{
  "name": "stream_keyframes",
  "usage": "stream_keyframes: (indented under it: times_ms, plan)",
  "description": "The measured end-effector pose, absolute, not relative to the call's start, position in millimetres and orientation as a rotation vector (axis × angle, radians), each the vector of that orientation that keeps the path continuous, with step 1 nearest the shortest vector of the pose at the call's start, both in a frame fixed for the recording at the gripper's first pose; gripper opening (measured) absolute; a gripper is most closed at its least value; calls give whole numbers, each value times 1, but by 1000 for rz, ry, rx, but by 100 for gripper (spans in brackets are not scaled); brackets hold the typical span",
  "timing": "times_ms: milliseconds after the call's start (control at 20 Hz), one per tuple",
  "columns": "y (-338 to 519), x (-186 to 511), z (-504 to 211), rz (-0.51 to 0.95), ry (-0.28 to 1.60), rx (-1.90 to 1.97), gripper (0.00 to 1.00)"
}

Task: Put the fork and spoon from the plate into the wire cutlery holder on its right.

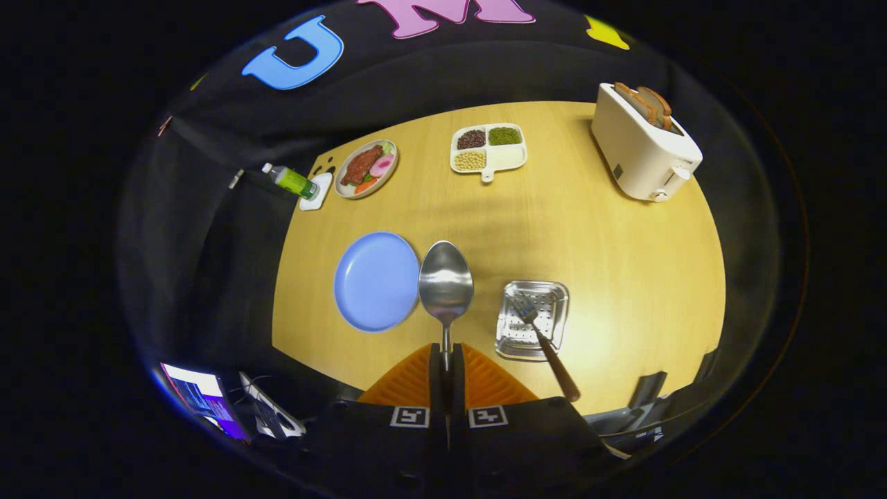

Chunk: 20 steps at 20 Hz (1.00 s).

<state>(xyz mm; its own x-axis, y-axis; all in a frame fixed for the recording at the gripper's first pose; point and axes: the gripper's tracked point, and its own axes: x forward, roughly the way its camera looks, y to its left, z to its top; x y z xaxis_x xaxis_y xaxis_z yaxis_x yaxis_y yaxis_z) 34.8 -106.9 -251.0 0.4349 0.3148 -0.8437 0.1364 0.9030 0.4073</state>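
Tongs (447, 360) clamped on one spoon (445, 283), one fork (537, 326) in holder (532, 320), one plate (376, 281)

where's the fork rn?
In the gripper view the fork already sits in the wire cutlery holder, tines down and handle leaning out, right of the spoon that the gripper holds, with the blue plate beyond on the left.

Spoon (445, 284) in hand-held gripper (447, 360)
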Motion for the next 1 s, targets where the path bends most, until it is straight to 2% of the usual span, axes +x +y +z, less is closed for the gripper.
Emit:
stream_keyframes:
  times_ms: [300,600,1000]
  plan:
    - [-128,2,-279,195,1393,378,6]
    - [-147,0,-315,256,1669,275,6]
    - [-156,21,-349,223,1820,219,6]
